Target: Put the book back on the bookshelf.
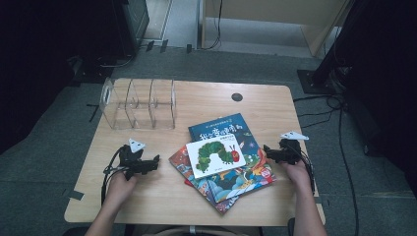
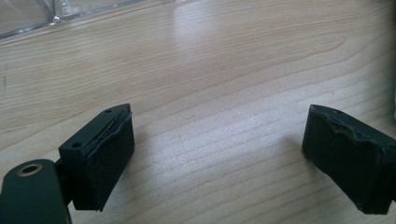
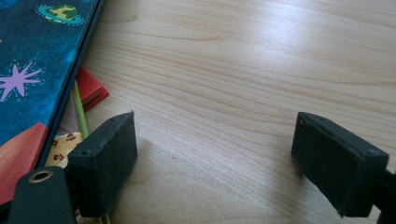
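A stack of picture books lies at the middle of the wooden table (image 1: 196, 211). A white caterpillar book (image 1: 215, 155) is on top, over a blue book (image 1: 221, 127) and colourful ones (image 1: 231, 184) fanned out below. My left gripper (image 1: 156, 162) rests low over bare wood left of the stack and points at it, open and empty (image 2: 219, 135). My right gripper (image 1: 267, 150) sits just right of the stack, also open with nothing between its jaws (image 3: 215, 140). In the right gripper view the blue cover (image 3: 37, 60) and a red book corner (image 3: 91, 91) lie beside the left jaw.
A clear acrylic organizer (image 1: 138, 104) with several compartments stands at the back left of the table; its edge (image 2: 28, 18) shows far ahead of the left gripper. A dark round grommet (image 1: 237, 97) sits near the far edge. Cables run over the floor at the right.
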Tool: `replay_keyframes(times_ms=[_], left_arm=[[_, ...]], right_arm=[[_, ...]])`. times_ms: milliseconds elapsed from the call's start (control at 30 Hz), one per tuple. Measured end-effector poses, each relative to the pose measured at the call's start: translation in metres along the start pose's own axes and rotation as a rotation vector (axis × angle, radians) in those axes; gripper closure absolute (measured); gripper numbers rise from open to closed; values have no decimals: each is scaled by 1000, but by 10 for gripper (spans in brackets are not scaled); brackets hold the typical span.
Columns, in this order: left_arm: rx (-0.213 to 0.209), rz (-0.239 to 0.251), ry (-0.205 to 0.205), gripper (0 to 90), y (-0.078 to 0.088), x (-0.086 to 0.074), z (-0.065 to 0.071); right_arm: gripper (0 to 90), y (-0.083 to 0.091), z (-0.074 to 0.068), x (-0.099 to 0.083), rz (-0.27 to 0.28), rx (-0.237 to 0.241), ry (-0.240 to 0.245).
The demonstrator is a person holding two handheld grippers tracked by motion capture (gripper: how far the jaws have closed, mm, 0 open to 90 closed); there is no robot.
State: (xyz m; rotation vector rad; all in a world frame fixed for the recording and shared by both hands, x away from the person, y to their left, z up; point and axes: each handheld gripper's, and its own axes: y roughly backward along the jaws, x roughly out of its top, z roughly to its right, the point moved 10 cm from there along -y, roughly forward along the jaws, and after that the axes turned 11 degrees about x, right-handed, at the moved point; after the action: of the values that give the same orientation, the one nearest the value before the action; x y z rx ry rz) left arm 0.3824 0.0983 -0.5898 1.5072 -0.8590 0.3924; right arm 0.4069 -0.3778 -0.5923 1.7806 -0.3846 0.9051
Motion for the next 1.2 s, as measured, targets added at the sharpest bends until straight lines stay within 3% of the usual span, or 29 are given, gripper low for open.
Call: replay_keyframes(times_ms=[733,1033,1067,1133,1200], left_arm=[[3,-6,3,72,-2,1,2],[-33,-5,-40,58,0,0,4],[-35,-1,-39,82,1,1,4],[-53,12,-49,238,4,2,4],[-62,-4,-56,253,4,3,4]], right_arm=[[149,2,0,-1,15,-50,-40],[250,5,0,1,-13,-39,-52],[257,5,0,1,-16,-39,-54],[279,7,-1,2,-18,-37,-59],[296,9,-3,4,-7,-29,-55]])
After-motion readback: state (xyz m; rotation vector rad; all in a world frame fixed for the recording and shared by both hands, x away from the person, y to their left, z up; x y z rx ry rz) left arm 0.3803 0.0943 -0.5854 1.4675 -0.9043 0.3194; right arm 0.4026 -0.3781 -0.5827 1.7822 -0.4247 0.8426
